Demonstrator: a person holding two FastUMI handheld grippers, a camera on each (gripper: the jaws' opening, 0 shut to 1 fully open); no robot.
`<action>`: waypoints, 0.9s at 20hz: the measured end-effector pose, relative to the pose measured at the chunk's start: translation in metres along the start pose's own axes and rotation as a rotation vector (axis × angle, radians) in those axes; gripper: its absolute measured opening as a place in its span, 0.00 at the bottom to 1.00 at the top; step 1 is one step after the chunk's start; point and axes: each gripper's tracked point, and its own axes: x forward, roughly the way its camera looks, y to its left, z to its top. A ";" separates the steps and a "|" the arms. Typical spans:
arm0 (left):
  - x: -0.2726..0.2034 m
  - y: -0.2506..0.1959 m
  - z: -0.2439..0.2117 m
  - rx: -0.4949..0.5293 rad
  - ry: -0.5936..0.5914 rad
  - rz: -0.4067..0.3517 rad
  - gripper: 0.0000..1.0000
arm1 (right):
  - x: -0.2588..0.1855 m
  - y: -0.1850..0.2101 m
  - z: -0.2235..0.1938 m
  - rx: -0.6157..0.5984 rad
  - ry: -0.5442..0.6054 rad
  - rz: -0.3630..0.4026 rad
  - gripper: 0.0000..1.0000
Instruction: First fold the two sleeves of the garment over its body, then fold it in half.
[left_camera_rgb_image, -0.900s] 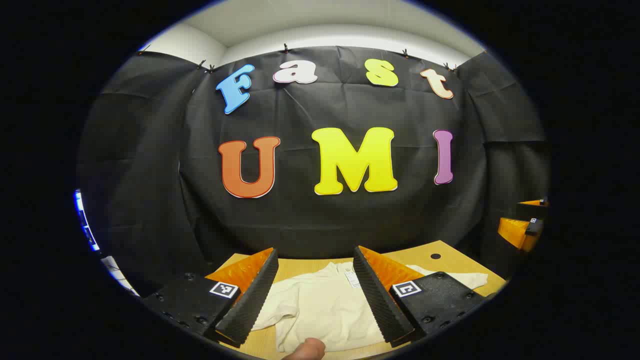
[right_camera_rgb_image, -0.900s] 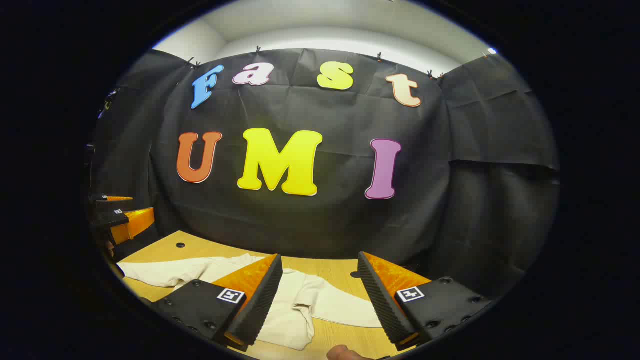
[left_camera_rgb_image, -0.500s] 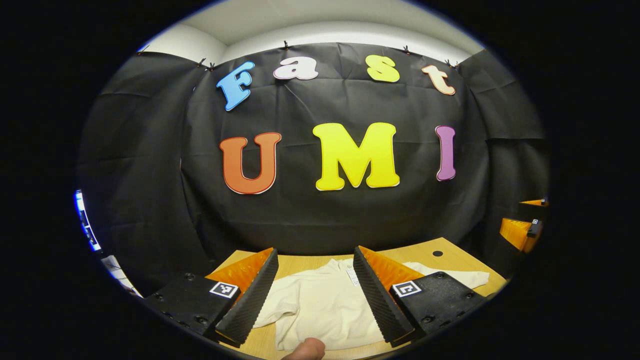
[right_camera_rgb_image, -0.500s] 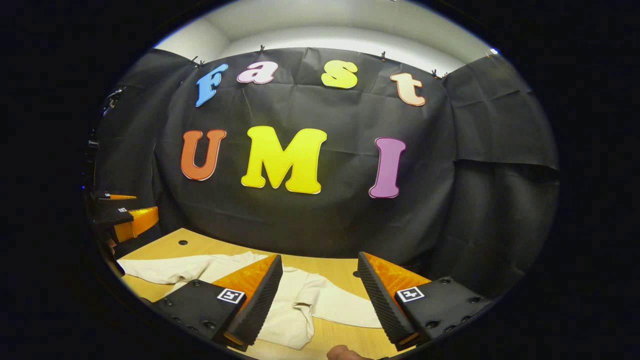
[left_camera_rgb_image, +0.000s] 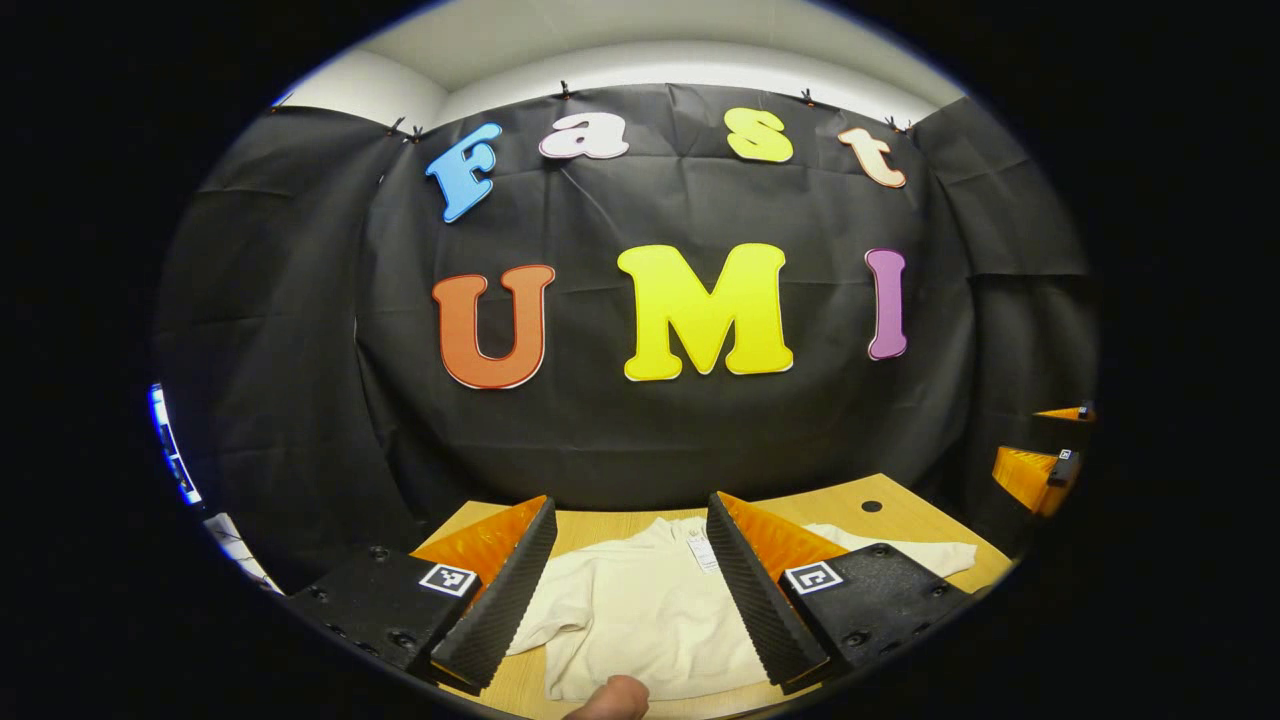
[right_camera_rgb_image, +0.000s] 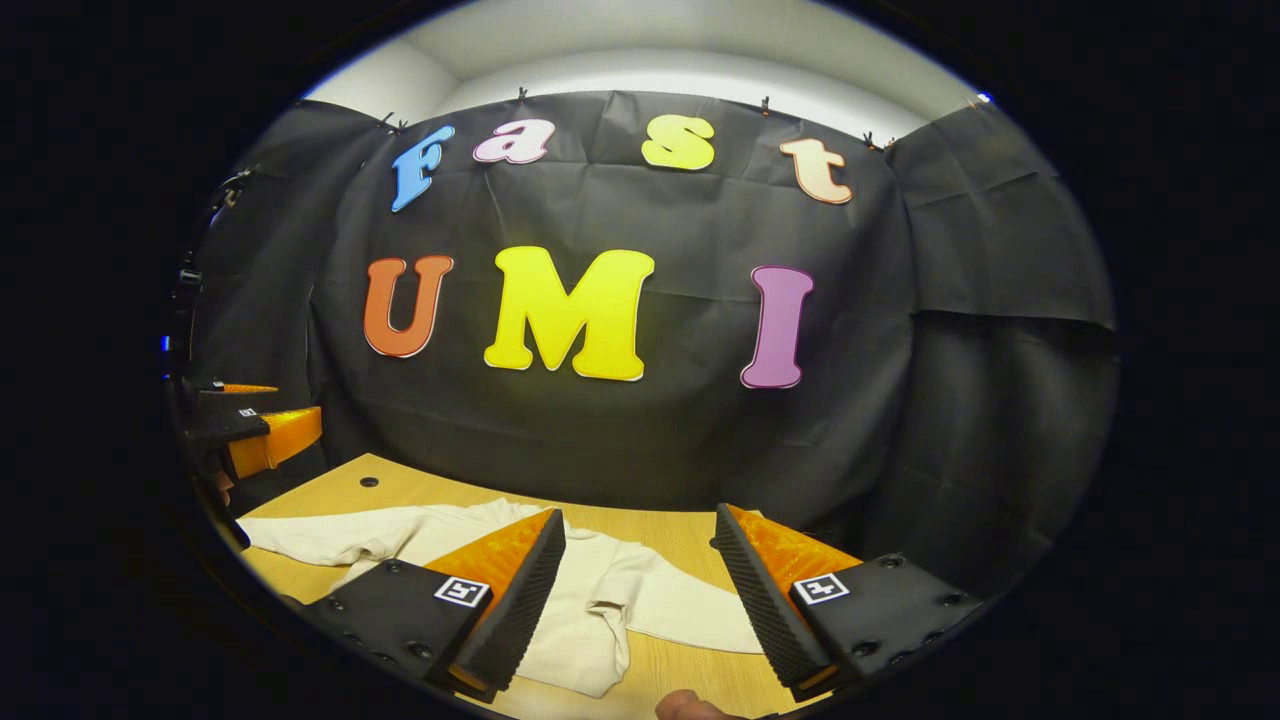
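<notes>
While the cream-white long-sleeved cloth garment (left_camera_rgb_image: 640, 610) lies spread on the light wooden table (left_camera_rgb_image: 900, 505), no fold can be counted as made: in the left gripper view one sleeve (left_camera_rgb_image: 905, 548) is seen stretched out toward 3 o'clock, and in the right gripper view another sleeve (right_camera_rgb_image: 320, 535) trails off toward 9 o'clock, with a further loose flap (right_camera_rgb_image: 690, 610) lying between the fingers. The first step, sleeves over the body, is therefore judged to be only at its outset.

The left gripper (left_camera_rgb_image: 630, 585) is held above the garment's body with its jaws wide apart and nothing between them; the right gripper (right_camera_rgb_image: 640, 590) is likewise spread wide and grips nothing (a fingertip of the holding hand (right_camera_rgb_image: 685, 705) is seen at 6 o'clock). The black cloth wall (left_camera_rgb_image: 300, 350) stands behind the table.

For the next move, one gripper would probably have to be lowered onto a sleeve's end, closed on the cloth, and the sleeve carried across the body.
</notes>
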 end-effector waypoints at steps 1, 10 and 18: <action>0.000 -0.001 -0.002 -0.004 0.003 -0.001 0.96 | 0.000 -0.001 0.000 -0.001 0.000 -0.001 0.94; -0.002 -0.005 -0.002 -0.010 0.009 0.037 0.96 | 0.018 -0.043 -0.028 -0.016 0.026 -0.053 0.94; -0.013 -0.038 0.006 -0.002 -0.016 0.003 0.96 | 0.070 -0.216 -0.157 -0.052 0.204 -0.312 0.95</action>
